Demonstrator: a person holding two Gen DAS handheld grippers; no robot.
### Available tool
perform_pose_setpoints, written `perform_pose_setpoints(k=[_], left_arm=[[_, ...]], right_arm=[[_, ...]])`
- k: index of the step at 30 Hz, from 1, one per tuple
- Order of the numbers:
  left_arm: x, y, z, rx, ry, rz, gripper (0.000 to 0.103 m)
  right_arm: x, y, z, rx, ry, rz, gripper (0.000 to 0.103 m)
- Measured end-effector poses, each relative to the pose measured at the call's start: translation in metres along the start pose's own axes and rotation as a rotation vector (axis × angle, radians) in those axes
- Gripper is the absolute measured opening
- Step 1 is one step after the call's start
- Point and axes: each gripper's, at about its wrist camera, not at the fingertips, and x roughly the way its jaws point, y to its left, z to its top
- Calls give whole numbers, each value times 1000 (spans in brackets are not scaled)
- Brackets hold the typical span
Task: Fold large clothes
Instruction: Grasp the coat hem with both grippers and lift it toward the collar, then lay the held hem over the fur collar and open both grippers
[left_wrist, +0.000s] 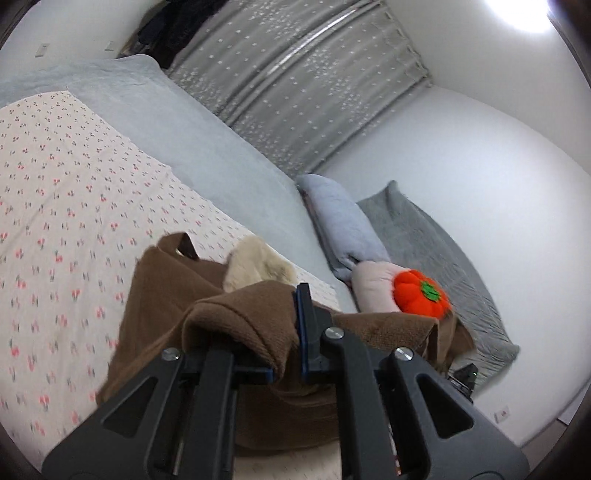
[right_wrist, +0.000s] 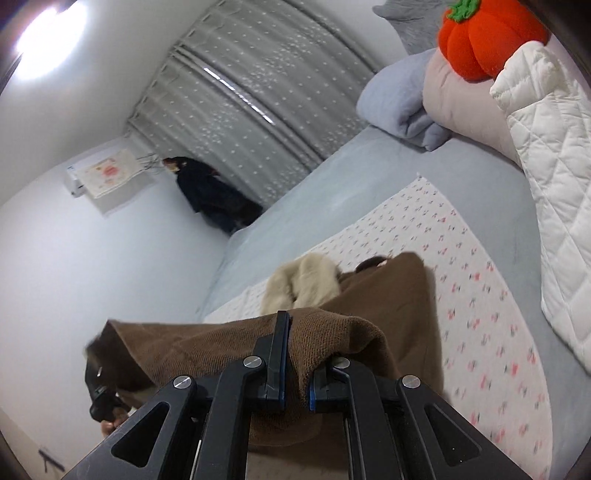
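Note:
A large brown knit garment (left_wrist: 173, 295) with a cream fur collar (left_wrist: 255, 266) lies on a cherry-print sheet (left_wrist: 55, 206) on the bed. My left gripper (left_wrist: 288, 354) is shut on a lifted fold of the brown fabric, which drapes over its left finger. In the right wrist view my right gripper (right_wrist: 297, 373) is shut on another lifted edge of the brown garment (right_wrist: 388, 295); the fur collar (right_wrist: 306, 284) lies just beyond. The other gripper and hand (right_wrist: 103, 402) show at lower left under the raised cloth.
Grey bedspread (left_wrist: 177, 136), a blue pillow (left_wrist: 343, 225), a pink pillow (left_wrist: 373, 288) and an orange pumpkin plush (left_wrist: 421, 295) at the bed's head. A white quilted duvet (right_wrist: 546, 177) lies on the right. Grey curtains (right_wrist: 258, 110) and dark hanging clothes (right_wrist: 210, 192) stand behind.

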Motion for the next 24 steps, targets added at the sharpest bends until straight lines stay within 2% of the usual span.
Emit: perform_pose_setpoints(k=[4, 7, 11, 12, 13, 15, 18, 20, 22, 23, 24], left_arm=[[78, 28, 28, -3, 27, 103, 12], [138, 61, 32, -43, 62, 205, 13], [199, 118, 18, -128, 195, 358, 17], [204, 128, 15, -146, 202, 359, 17], [203, 136, 14, -169, 193, 328, 17], [194, 140, 18, -198, 203, 261, 18], [181, 132, 28, -179, 236, 220, 22], [175, 123, 32, -166, 245, 205, 31], [169, 111, 36, -138, 226, 201, 47], [165, 106, 39, -139, 200, 184, 53], [159, 103, 41, -141, 157, 169, 67]], right_arm=[[62, -27, 30, 54, 23, -13, 8], [124, -45, 43, 57, 77, -97, 8], [194, -95, 40, 165, 189, -172, 18], [202, -108, 38, 194, 203, -179, 18], [205, -120, 36, 224, 207, -159, 18], [202, -132, 39, 265, 213, -86, 19], [183, -136, 51, 277, 187, 22, 21], [173, -137, 59, 319, 161, 112, 24], [170, -130, 64, 283, 161, 108, 25], [166, -125, 66, 266, 144, 107, 31], [163, -119, 68, 264, 116, 118, 44]])
